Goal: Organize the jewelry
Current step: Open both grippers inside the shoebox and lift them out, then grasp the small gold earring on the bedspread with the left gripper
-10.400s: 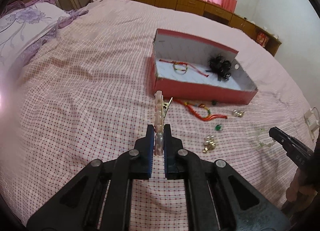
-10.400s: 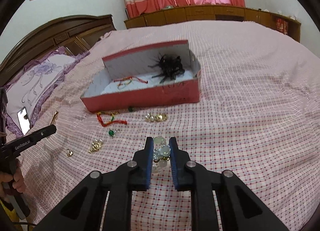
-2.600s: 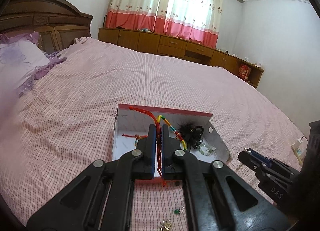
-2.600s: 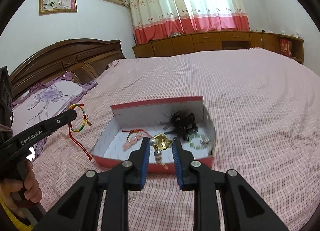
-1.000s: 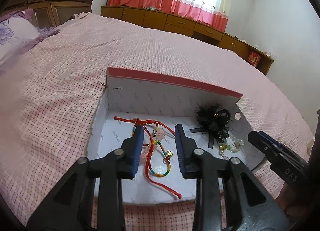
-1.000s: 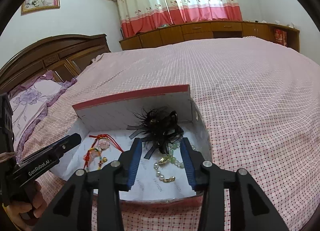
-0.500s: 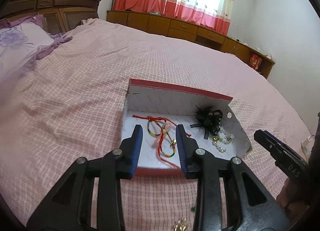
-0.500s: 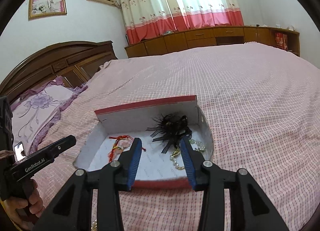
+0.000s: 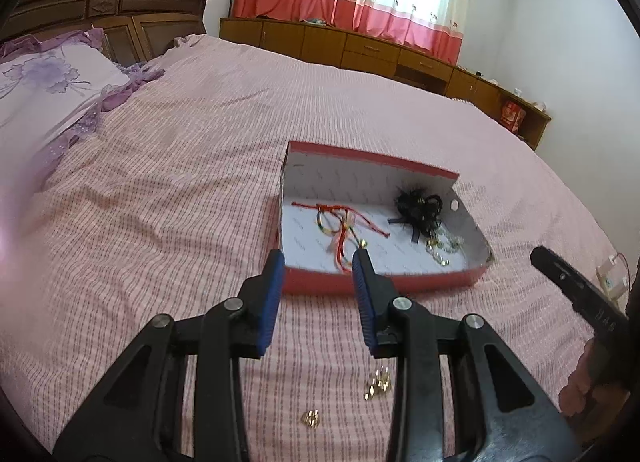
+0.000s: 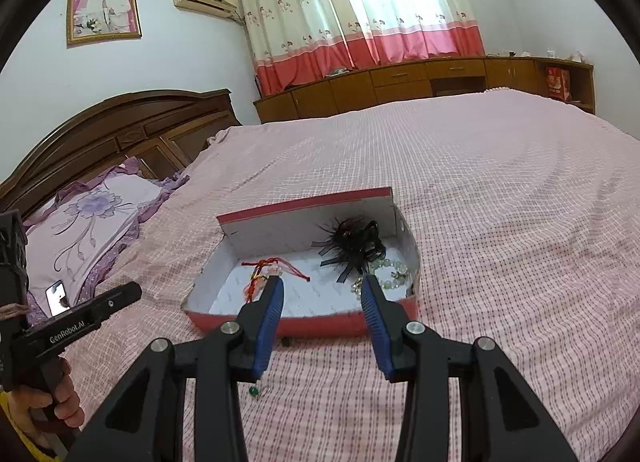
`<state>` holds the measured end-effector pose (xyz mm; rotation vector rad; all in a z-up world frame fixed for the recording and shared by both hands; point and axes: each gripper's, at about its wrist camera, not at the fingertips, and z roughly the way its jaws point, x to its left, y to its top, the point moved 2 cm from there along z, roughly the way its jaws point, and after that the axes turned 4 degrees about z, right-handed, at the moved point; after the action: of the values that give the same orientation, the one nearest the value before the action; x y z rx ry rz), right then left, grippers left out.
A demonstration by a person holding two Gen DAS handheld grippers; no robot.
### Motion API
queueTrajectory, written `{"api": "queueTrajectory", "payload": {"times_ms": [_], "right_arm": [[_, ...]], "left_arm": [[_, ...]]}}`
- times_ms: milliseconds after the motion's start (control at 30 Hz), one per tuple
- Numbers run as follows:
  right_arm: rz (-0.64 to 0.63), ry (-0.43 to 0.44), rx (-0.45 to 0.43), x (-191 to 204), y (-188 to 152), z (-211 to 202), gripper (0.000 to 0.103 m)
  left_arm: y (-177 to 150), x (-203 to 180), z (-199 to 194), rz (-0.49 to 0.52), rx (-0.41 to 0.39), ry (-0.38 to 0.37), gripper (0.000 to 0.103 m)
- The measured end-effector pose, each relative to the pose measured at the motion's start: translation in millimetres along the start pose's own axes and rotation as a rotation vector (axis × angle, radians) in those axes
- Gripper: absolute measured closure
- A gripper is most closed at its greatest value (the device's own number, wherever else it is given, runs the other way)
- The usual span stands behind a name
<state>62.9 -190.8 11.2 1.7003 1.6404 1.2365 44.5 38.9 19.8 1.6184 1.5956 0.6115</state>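
Both sets of jaws open, empty. Red box (image 9: 384,282) just ahead of left gripper (image 9: 318,258) and right gripper (image 10: 322,286), holding bracelets, black hairpiece. Gold pieces (image 9: 378,380) below left jaws, green bead (image 10: 253,391) unboxed on bed.

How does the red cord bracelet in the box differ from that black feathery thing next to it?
The red cord bracelet is thin, bright and strung out flat, with multicoloured threads; the black feathery piece is dark, bushy and bunched up. The bracelet lies toward the left end of the red box; the feathery piece sits at the right end, close to the back wall, with pale beads beside it. Both rest loose on the box's white floor.
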Motion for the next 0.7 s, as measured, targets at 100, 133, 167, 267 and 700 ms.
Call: {"api": "queueTrajectory", "payload": {"times_ms": [100, 133, 167, 267, 700], "right_arm": [[0.006, -0.002, -0.002, 2.6, -6.5, -8.6, 0.059], [0.007, -0.002, 0.000, 4.1, -10.1, -11.5, 0.059], [0.008, -0.004, 0.000, 5.0, -11.7, -12.8, 0.059], [0.013, -0.007, 0.012, 8.0, -22.0, -17.0, 0.059], [0.012, -0.019, 0.065, 16.7, -53.8, -20.8, 0.059]], "left_arm": [[-12.0, 0.0, -3.6, 0.009, 0.024, -0.007, 0.076], [-16.1, 0.2, -4.9, 0.010, 0.032, -0.009, 0.076], [-20.4, 0.2, -5.6, 0.011, 0.041, -0.011, 0.076], [-34.2, -1.1, -5.1, 0.022, 0.073, -0.019, 0.076], [-77.6, -5.3, 5.1, 0.029, 0.180, -0.050, 0.077]]}}
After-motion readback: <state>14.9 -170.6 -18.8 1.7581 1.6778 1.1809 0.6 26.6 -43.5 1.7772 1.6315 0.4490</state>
